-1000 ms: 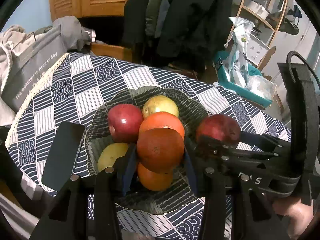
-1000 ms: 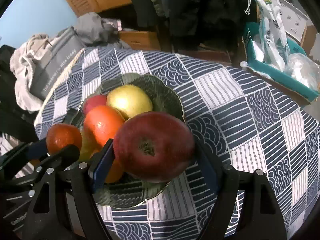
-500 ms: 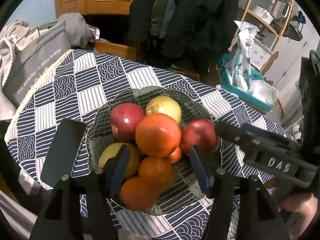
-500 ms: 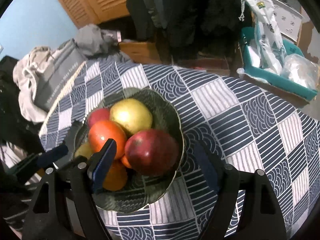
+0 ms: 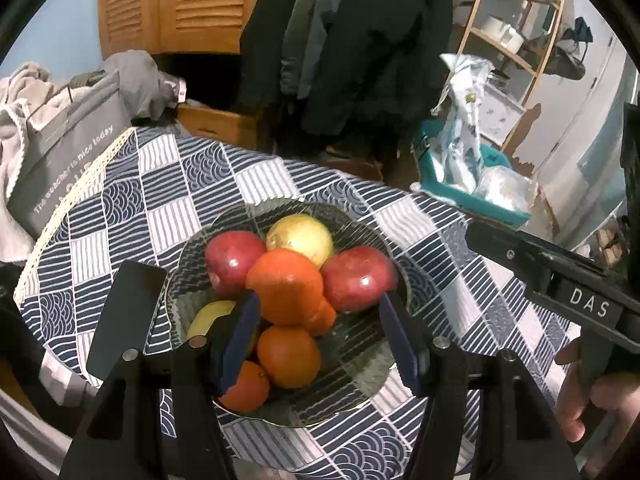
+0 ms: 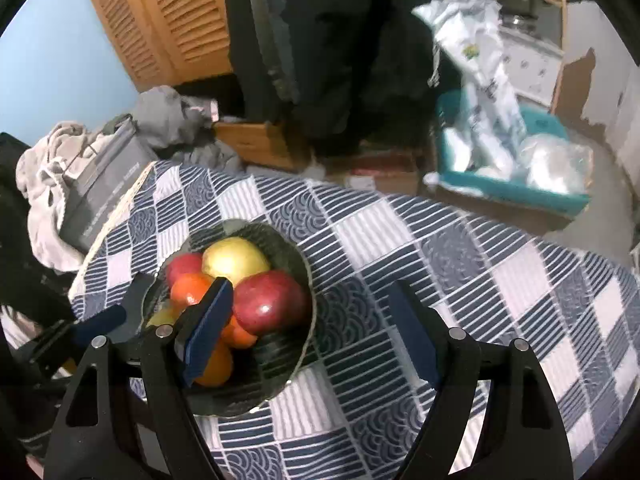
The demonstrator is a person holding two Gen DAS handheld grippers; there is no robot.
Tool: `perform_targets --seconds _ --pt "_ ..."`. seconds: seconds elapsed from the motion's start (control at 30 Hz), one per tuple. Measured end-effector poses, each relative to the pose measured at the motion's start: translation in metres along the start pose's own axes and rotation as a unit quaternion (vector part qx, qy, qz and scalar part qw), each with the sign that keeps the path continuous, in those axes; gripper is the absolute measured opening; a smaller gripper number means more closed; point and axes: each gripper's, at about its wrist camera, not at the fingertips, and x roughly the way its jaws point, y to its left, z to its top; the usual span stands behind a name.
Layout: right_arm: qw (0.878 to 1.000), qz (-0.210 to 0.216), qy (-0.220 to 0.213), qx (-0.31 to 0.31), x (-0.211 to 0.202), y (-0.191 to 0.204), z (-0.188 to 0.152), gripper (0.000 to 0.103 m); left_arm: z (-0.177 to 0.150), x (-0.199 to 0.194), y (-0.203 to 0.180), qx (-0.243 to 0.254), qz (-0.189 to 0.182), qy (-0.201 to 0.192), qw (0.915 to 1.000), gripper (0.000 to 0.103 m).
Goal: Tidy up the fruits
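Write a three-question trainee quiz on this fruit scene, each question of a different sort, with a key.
1. True or false: the left gripper holds an orange.
2. Which fruit sits farthest back in the bowl? A) yellow apple B) top orange C) right red apple
3. Fill in: the black phone lies on the ____ side of the bowl in the left wrist view.

Key: 1 false, both grippers are open and empty, including the right gripper; 2 A; 3 left.

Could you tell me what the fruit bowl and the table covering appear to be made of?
Fruit bowl: probably dark tinted glass with a ribbed, glossy finish; the cloth's pattern shows through it. Table covering: woven fabric, matte, printed navy-and-white checks, with a cream lace-like edge.
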Motion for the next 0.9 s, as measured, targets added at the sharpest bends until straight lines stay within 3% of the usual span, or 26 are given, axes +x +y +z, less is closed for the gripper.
perform_targets --seconds 0.57,0.9 --pt "0.993 -0.064 -0.096 -0.037 -0.093 0.006 0.011 0.081 0.019 -0.068 -0.035 0.059 0.008 -0.094 0.9938 0.075" --pt "0.987 -0.088 -0.126 -0.041 -0.132 0.003 0.006 0.081 0.027 -0.103 -0.047 0.076 -0.004 -0.138 0.9876 0.080"
